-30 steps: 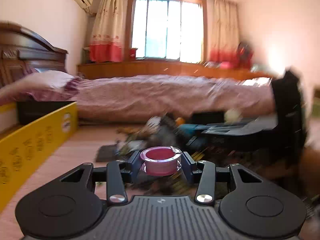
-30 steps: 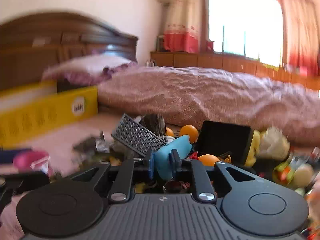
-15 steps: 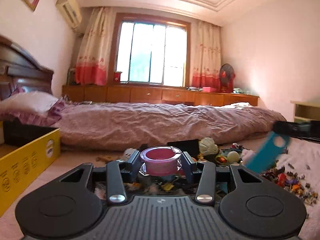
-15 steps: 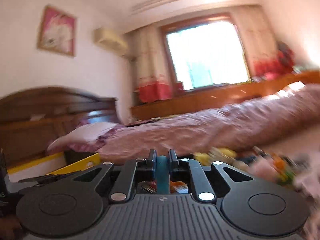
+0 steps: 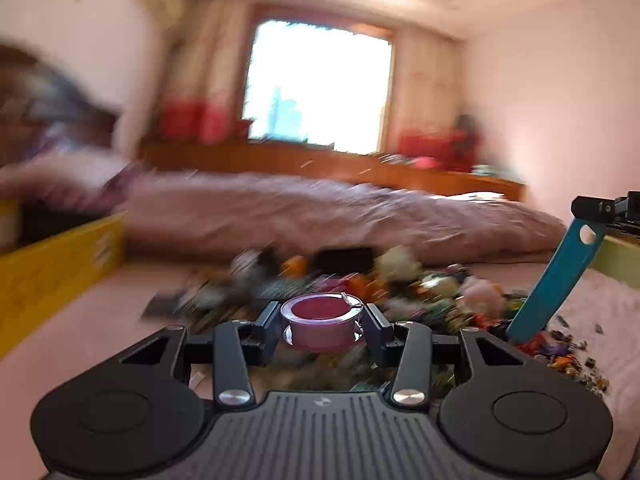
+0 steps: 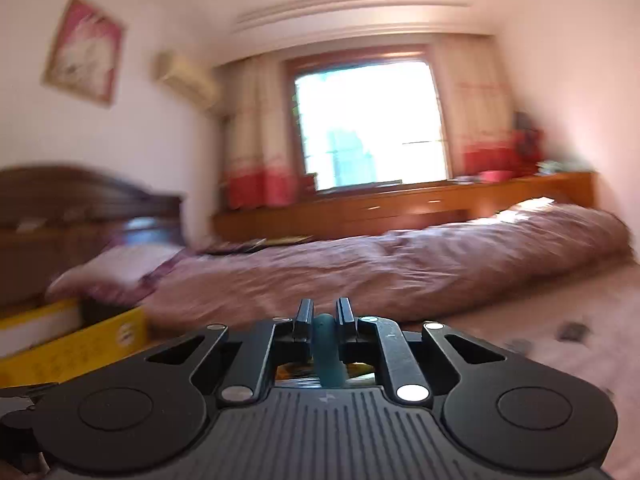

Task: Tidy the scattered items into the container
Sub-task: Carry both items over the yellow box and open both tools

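Left tongs [image 5: 322, 322] above toy clutter [image 5: 400, 284], beside yellow box [image 5: 56, 264].

i am finding nothing readable here. the yellow box [image 5: 60, 264] at the left of the frame is carrying a pale oval label and rows of darker marks, but motion blur is smearing them in both views, so i am making out no word or number.
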The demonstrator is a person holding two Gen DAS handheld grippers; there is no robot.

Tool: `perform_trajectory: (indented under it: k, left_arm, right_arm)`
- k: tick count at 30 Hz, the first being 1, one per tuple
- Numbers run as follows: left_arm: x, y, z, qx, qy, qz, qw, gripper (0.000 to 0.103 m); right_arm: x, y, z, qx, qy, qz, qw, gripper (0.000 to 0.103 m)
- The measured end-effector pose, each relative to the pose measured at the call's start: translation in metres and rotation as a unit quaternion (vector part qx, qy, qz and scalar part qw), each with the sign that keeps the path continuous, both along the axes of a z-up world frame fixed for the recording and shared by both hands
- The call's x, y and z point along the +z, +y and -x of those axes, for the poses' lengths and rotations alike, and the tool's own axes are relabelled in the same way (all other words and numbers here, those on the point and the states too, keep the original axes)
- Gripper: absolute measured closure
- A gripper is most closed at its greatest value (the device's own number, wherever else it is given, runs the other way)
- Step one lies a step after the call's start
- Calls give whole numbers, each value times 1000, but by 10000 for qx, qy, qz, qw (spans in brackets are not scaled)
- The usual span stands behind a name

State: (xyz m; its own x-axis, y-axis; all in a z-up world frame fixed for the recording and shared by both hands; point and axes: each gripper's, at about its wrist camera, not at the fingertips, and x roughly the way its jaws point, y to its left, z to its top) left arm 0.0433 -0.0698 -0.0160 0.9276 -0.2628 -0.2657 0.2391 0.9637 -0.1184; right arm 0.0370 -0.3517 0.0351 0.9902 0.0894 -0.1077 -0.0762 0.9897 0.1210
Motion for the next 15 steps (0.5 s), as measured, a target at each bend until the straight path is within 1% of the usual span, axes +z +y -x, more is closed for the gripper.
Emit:
perform_trajectory:
  k: [1, 3, 5, 6, 7, 8, 10, 11, 12, 13, 14, 15]
  left_arm:
    - [3, 11, 5, 199, 104, 79, 9997, 56]
    - [12, 40, 13, 678, 175, 200, 9973, 56]
    - [23, 76, 18, 1172, 197, 349, 9923, 56]
    - [31, 95, 21, 1348, 172, 419, 9898, 56]
    - [42, 115, 22, 1546, 106, 441, 9869, 56]
    - [54, 132, 23, 1762, 7, 416, 9835, 56]
    - [87, 167, 22, 2186, -300, 308, 9749, 56]
    - [104, 180, 18, 2368, -440, 160, 9704, 54]
    - [119, 193, 9, 2599, -464, -147, 9644, 32]
    - [131, 205, -10, 2803, -222, -568, 9580, 15]
    - [136, 218, -29, 2871, 192, -888, 9536, 3]
    - [137, 230, -50, 2878, 668, -1141, 9485, 4]
  right_arm:
    - [4, 13, -7, 174, 52, 104, 9998, 90]
    - [12, 54, -28, 626, 166, 232, 9976, 90]
    - [25, 105, -55, 1231, 267, 233, 9918, 90]
    - [37, 137, -69, 1595, 251, 347, 9863, 90]
    - [51, 166, -78, 1858, 169, 494, 9812, 90]
    - [71, 198, -86, 2118, -8, 614, 9754, 90]
    - [116, 248, -97, 2493, -324, 455, 9668, 90]
    - [140, 271, -101, 2500, -467, 330, 9666, 87]
    - [161, 293, -102, 2456, -711, 289, 9663, 65]
    - [174, 312, -101, 2393, -931, 364, 9658, 38]
    - [184, 333, -101, 2296, -1000, 561, 9665, 4]
    - [186, 351, -100, 2330, -954, 791, 9645, 2]
